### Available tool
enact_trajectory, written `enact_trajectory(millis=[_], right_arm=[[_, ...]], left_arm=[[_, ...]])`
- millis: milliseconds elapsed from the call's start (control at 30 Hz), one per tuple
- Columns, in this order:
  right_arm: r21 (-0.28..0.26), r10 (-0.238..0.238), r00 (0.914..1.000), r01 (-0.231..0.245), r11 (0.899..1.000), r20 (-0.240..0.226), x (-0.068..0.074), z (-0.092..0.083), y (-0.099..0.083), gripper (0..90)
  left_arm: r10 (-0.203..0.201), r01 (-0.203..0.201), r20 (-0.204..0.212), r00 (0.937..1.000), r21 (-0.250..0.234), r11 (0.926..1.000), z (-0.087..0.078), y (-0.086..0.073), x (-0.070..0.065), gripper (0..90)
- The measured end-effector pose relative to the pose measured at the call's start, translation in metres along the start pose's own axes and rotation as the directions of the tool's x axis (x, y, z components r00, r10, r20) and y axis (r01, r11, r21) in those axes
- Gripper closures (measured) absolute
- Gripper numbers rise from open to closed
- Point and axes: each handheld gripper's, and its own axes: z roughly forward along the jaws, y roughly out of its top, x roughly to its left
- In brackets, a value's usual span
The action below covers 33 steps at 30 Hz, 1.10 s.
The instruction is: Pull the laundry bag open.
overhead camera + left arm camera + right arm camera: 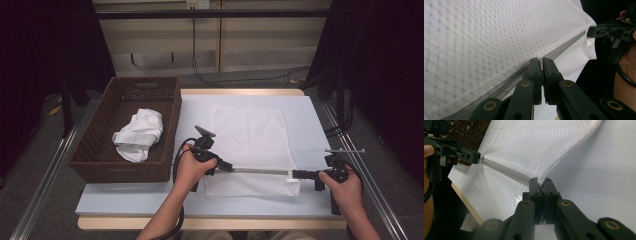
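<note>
I've got the white mesh laundry bag (250, 142) lying flat on the white table top (300, 107), right of the basket. Its grey zipper (257, 171) runs along the near part of the bag, stretched straight between my two tools.

Left gripper (231, 167): jaws pinched tight on the zipper's left end; a small metal pull (541, 65) sits between the tips in the left gripper view. Right gripper (295, 174): jaws also clamped narrow, pinching the bag's right end at the zipper line, fabric caught between the tips (541, 182).

Bag contents: looks flat and I can't tell if anything is inside; whether the zipper is open or closed along its length is not clear either.

Dark wicker basket (95, 145) sits at the left, just beside the table top's left edge. Inside it is one crumpled white cloth (139, 134), roughly mid-basket, loose, not folded. Basket and bag are apart, not touching.
</note>
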Motion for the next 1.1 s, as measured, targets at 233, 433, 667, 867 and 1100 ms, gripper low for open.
enact_trajectory(millis=[233, 433, 667, 867, 1100], right_arm=[[-0.003, 0.008, 0.9999, -0.008, 1.000, -0.009, -0.0014, -0.0012, 0.0000, 88.4], [-0.002, 0.010, 0.9999, -0.010, 1.000, -0.012, -0.0021, -0.0003, 0.0001, 88.4], [0.000, 0.018, 0.9997, -0.018, 1.000, -0.018, -0.0024, -0.0003, 0.0006, 88.4], [-0.001, 0.018, 0.9998, -0.018, 1.000, -0.007, -0.0027, -0.0012, 0.0008, 88.4], [-0.003, 0.023, 0.9996, -0.023, 1.000, -0.017, -0.0043, -0.0029, 0.0009, 88.4]], left_arm=[[-0.002, 0.002, 0.021, 0.9998, 0.008, 1.0000, -0.0008, 0.0003, 0.0006, 86.7], [0.005, -0.005, 0.004, 1.0000, 0.008, 1.0000, -0.0011, -0.0001, 0.0000, 86.7], [-0.006, 0.006, 0.009, 0.9999, 0.017, 0.9998, -0.0007, -0.0007, 0.0006, 86.8], [-0.014, 0.014, -0.008, 0.9999, 0.007, 0.9999, -0.0017, -0.0010, 0.0027, 86.7], [-0.005, 0.005, 0.015, 0.9999, 0.012, 0.9999, -0.0040, -0.0007, 0.0036, 86.7]])
